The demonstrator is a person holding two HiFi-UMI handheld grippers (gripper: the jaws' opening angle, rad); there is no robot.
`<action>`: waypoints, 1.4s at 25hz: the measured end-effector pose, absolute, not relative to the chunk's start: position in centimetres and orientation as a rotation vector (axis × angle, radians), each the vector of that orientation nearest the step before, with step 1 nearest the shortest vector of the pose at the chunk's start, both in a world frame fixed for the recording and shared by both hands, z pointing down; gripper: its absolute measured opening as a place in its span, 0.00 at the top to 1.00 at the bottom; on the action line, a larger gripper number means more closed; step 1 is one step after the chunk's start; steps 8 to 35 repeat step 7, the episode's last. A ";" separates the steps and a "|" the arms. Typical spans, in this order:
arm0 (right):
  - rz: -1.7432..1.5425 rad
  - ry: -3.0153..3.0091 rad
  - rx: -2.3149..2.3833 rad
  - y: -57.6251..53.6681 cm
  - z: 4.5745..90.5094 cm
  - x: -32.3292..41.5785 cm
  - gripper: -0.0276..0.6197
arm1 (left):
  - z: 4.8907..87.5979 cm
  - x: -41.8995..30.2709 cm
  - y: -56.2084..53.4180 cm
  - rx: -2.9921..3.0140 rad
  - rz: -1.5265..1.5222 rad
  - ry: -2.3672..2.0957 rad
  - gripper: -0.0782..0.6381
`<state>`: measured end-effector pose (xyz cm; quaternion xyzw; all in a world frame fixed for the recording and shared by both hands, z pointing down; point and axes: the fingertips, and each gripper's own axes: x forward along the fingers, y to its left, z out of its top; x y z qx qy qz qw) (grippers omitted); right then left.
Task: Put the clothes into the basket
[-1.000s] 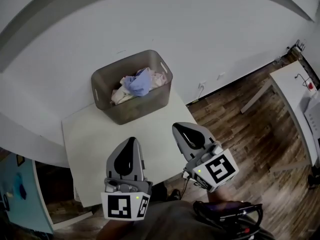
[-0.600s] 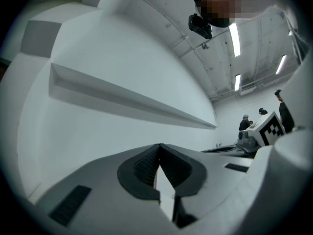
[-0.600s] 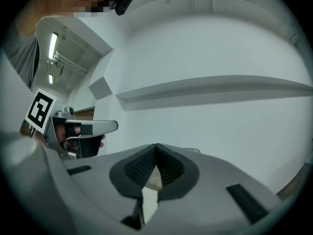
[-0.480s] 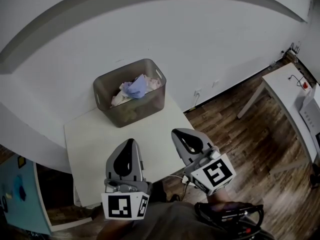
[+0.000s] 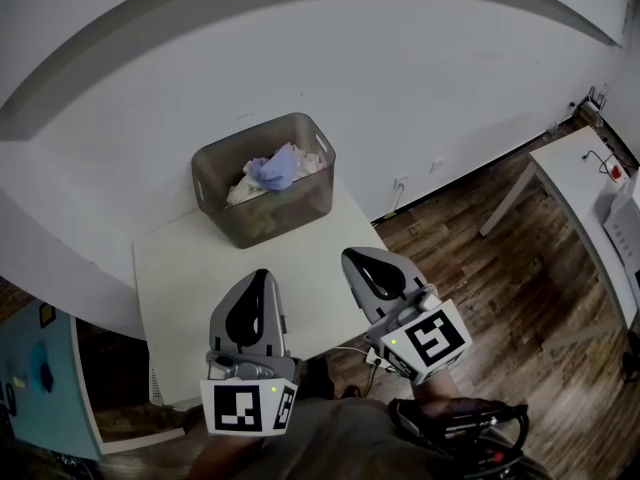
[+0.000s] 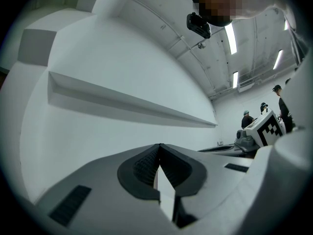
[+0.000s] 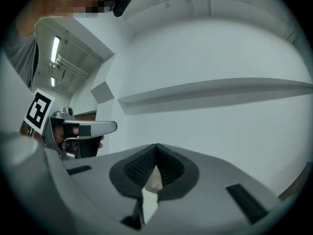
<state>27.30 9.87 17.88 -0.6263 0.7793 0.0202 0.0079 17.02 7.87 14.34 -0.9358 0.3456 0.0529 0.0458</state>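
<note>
Both claws hang near our body, over the front edge of the table (image 5: 190, 268): the left gripper (image 5: 260, 280) and the right gripper (image 5: 362, 266) stay clenched on nothing, as one second ago. Farther, the clothes (image 5: 272, 171) lie inside the basket (image 5: 215, 163) by the wall. Only our view has shifted a little, so we judge the task finished.

Your view pulls back a little from 1 second ago. The basket (image 5: 285, 213) with the clothes (image 5: 272, 171) now looks smaller and farther from you. More of the table (image 5: 190, 268) shows in front of it. Your right gripper (image 5: 356, 260) slides a tiny bit to the left, and its marker cube moves with it.
</note>
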 end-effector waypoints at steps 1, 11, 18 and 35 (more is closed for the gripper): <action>0.065 2.436 -1.953 9.8 17.8 27.3 0.95 | 14.3 17.0 7.8 -2.854 0.160 1.057 0.88; 0.073 2.429 -1.944 9.4 17.7 27.4 0.95 | 14.5 17.1 7.6 -2.850 0.155 1.060 0.88; 0.073 2.429 -1.944 9.4 17.7 27.4 0.95 | 14.5 17.1 7.6 -2.850 0.155 1.060 0.88; 0.073 2.429 -1.944 9.4 17.7 27.4 0.95 | 14.5 17.1 7.6 -2.850 0.155 1.060 0.88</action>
